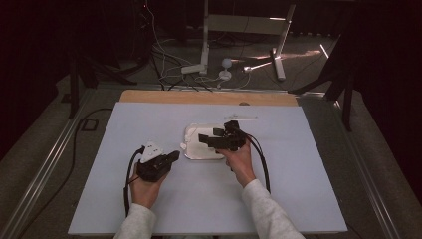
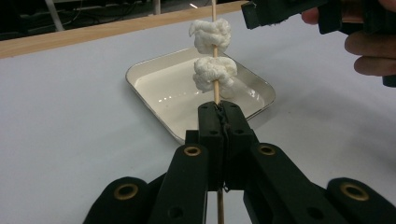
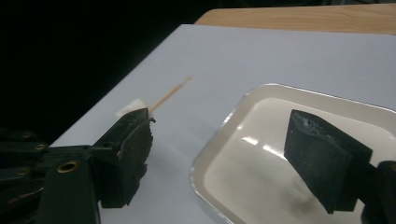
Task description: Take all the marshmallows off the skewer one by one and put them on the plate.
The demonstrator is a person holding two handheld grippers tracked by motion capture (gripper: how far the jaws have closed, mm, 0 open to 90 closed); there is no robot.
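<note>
left gripper [image 2: 218, 116]: jaws clamped on the skewer [image 2: 215, 91], two white lumps [image 2: 212, 53] threaded above the tray [image 2: 140, 74] at the desk's middle.
right gripper [image 3: 224, 154]: jaws apart, empty, over the tray.
risk: a sideways pull could likely snap the skewer or drop a lump outside the tray.

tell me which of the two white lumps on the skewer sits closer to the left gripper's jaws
The lower lump, just above where the shut left gripper clamps the skewer. The other lump sits higher up the stick, farther from the jaws.
</note>
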